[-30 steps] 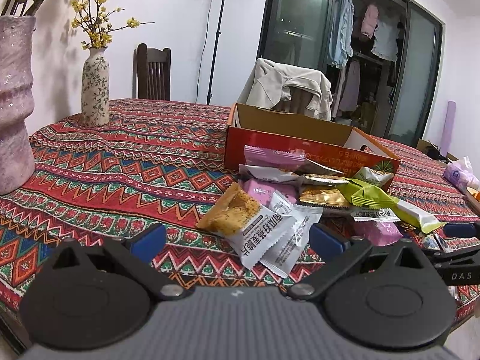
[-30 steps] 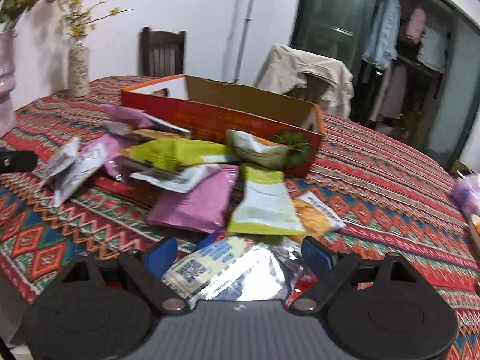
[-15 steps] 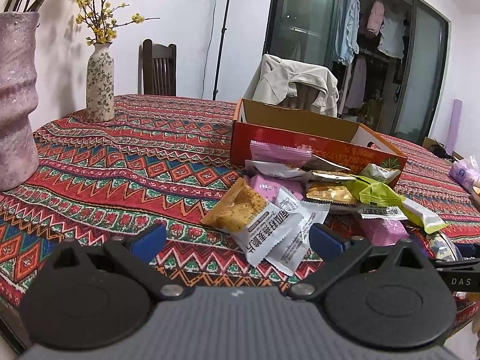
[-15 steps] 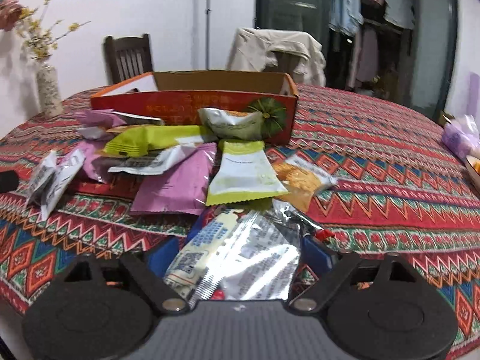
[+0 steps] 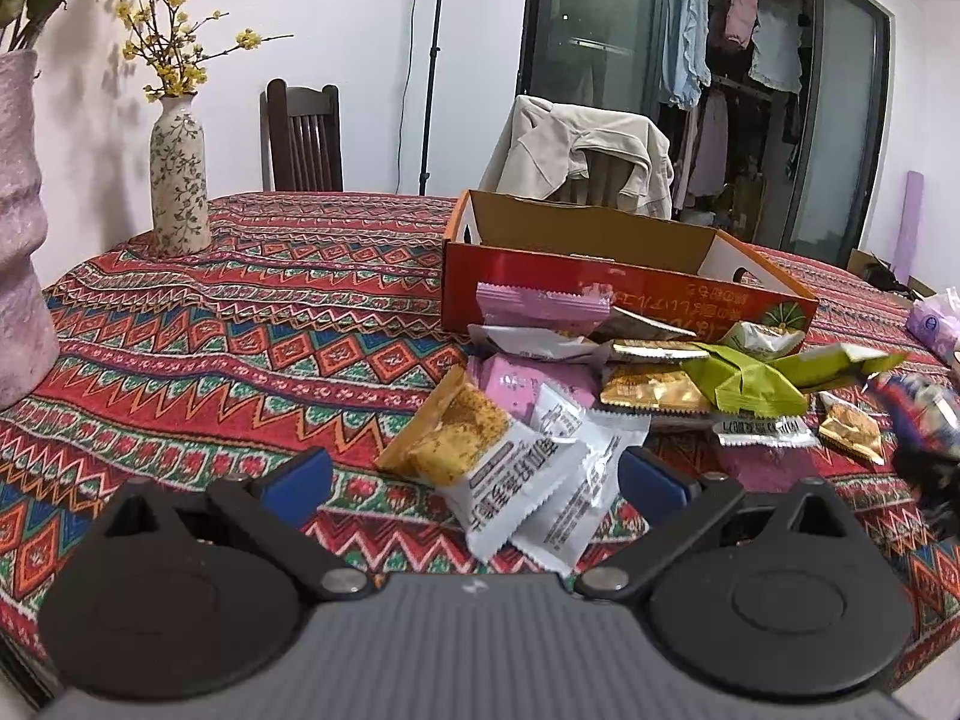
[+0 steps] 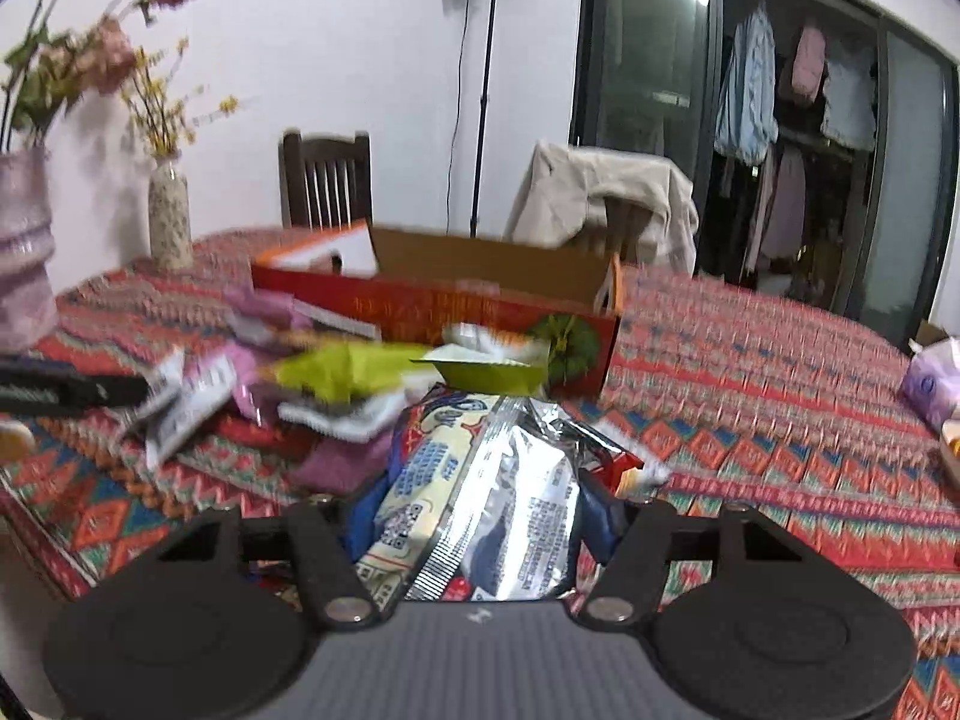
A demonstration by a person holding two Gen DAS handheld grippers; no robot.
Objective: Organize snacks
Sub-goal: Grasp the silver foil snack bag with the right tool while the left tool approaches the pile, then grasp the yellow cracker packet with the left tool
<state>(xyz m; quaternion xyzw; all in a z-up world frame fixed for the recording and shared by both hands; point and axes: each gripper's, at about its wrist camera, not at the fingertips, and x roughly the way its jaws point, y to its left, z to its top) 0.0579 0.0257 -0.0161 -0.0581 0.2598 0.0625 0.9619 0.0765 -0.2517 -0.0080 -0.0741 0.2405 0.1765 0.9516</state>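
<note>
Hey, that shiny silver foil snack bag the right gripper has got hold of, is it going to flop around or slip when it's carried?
Probably floppy: the silver foil snack bag looks creased and puffed between the right gripper, whose jaws have just been closing on it. Likely light for its size. The glossy film may slip, so a firm pinch seems wise.

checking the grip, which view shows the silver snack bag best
Right wrist view: the silver snack bag fills the middle, pinched between the right tongs. Left wrist view catches only a blurred piece at its right edge.
</note>
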